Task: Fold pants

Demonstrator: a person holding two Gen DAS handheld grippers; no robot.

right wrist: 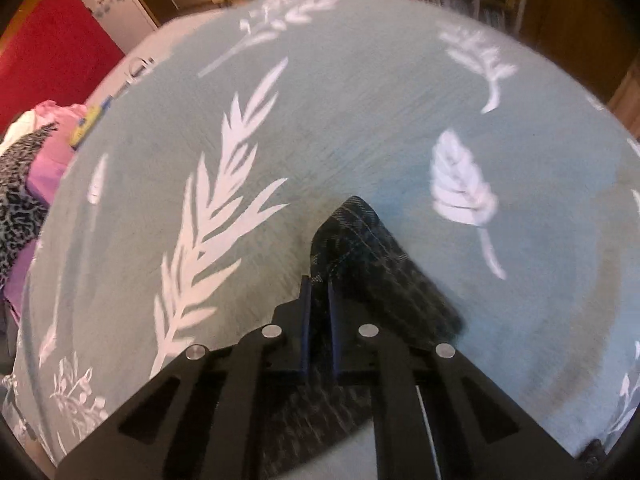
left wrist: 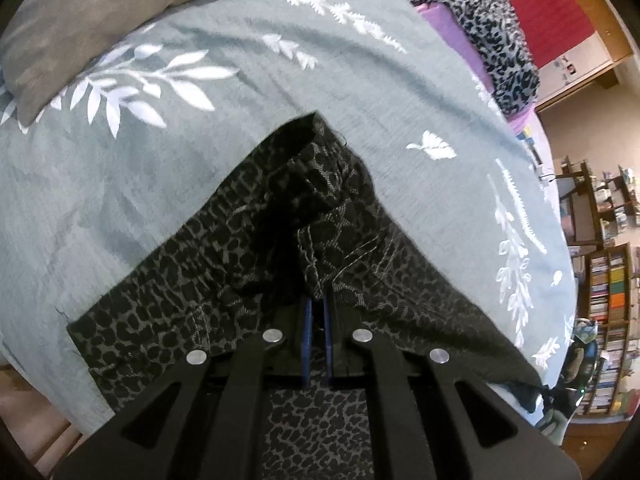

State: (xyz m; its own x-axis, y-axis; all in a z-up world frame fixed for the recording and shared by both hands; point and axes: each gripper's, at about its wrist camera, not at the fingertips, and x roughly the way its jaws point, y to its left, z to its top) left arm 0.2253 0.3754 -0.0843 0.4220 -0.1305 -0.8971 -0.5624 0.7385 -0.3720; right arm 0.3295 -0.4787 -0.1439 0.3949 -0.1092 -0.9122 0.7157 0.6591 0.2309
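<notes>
Dark leopard-print pants (left wrist: 256, 248) lie on a grey-green bedspread (left wrist: 280, 80) with white leaf print. In the left wrist view my left gripper (left wrist: 317, 304) is shut on a stitched seam of the pants near the waist, with the cloth bunched up ahead of its blue pads (left wrist: 307, 320). In the right wrist view my right gripper (right wrist: 319, 288) is shut on a dark corner of the pants (right wrist: 360, 240), which sticks out ahead of its fingertips over the bedspread (right wrist: 360, 120). That view is blurred.
A brown pillow (left wrist: 100, 12) lies at the bed's far left. A pile of clothes, grey leopard print (left wrist: 488, 28) over purple, sits at the far edge. Bookshelves (left wrist: 612, 320) stand beyond the bed's right side, and a red panel (right wrist: 44, 48) lines the wall.
</notes>
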